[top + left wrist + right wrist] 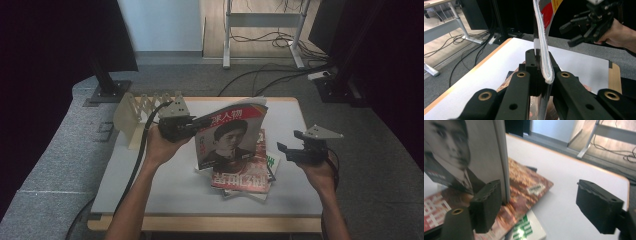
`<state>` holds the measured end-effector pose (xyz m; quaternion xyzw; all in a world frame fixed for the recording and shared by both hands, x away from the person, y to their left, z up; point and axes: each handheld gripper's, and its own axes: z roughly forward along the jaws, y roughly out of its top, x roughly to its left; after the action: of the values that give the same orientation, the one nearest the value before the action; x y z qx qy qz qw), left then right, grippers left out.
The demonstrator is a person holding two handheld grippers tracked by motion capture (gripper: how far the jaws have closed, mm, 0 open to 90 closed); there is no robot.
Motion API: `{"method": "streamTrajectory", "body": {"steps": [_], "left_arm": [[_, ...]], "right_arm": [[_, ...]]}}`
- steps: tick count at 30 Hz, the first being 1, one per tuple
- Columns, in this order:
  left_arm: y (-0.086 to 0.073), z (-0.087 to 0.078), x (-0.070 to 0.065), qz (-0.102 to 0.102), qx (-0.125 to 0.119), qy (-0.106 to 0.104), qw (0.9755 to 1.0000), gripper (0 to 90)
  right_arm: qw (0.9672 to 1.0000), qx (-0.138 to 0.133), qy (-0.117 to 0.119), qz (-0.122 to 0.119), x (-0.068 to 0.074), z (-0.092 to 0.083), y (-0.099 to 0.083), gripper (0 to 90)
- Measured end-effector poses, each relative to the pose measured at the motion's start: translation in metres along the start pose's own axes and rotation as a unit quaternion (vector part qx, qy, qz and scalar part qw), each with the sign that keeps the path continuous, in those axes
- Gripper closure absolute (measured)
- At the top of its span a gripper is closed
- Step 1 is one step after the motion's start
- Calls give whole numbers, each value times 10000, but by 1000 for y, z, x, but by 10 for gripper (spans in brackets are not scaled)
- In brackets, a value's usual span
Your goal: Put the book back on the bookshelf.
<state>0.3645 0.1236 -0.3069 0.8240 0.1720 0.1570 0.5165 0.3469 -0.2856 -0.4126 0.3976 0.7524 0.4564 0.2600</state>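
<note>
Overhead, in the high view, the left gripper (192, 125) pinched the left edge of a glossy magazine with a red masthead and a black-and-white portrait cover (229, 137), holding it upright above the white-topped table with a pale wooden rim (165, 185). Below the raised magazine lay a small stack: a reddish-brown magazine with large white characters (240, 175) on top, and under it a white magazine with green print (270, 162) poking out to the right. The right gripper (286, 149) hung just right of that stack, apart from the upright magazine, its jaws spread with nothing between them. A cream folding wooden rack (135, 112) stood at the far left of the table, behind the left hand (162, 145).

Next, in the left gripper view, the two black jaws were pressed together on the magazine's layered white page edges (544, 60), which rose straight up between them. Farther off, at the upper right, the right gripper (571, 33) showed in the person's hand, its jaws parted.

Finally, in the right gripper view, the jaws stood wide apart and empty. The portrait magazine (461, 157) stood at the left, its right edge just beside the left jaw; whether they touched could not be told. The reddish-brown magazine (524, 185) lay flat beyond it, with the white and green one (524, 230) nearer, on the table (574, 177).
</note>
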Motion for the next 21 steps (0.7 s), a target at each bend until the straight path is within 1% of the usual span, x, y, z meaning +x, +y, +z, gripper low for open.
{"method": "streamTrajectory", "body": {"steps": [2,6,10,12,14,16,21], "left_arm": [[0,0,0,6,2,16,10000,859],[0,1,0,1,-2,15,10000,858],[0,1,1,-73,-7,30,10000,858],[0,1,2,-115,-2,46,9999,858],[0,1,3,-198,-3,67,9998,859],[0,2,4,-245,-10,93,9997,860],[1,4,4,-289,-51,140,9995,863]], "right_arm": [[9999,119,-67,45,-2,1,-8,147],[9992,323,-180,171,-4,4,-24,106],[9966,639,-427,288,-7,12,-45,0],[9955,742,-453,370,-8,16,-54,0],[9941,879,-497,394,-9,20,-64,0],[9930,953,-526,468,-9,24,-73,0],[9903,1091,-580,634,-10,31,-92,0]]}}
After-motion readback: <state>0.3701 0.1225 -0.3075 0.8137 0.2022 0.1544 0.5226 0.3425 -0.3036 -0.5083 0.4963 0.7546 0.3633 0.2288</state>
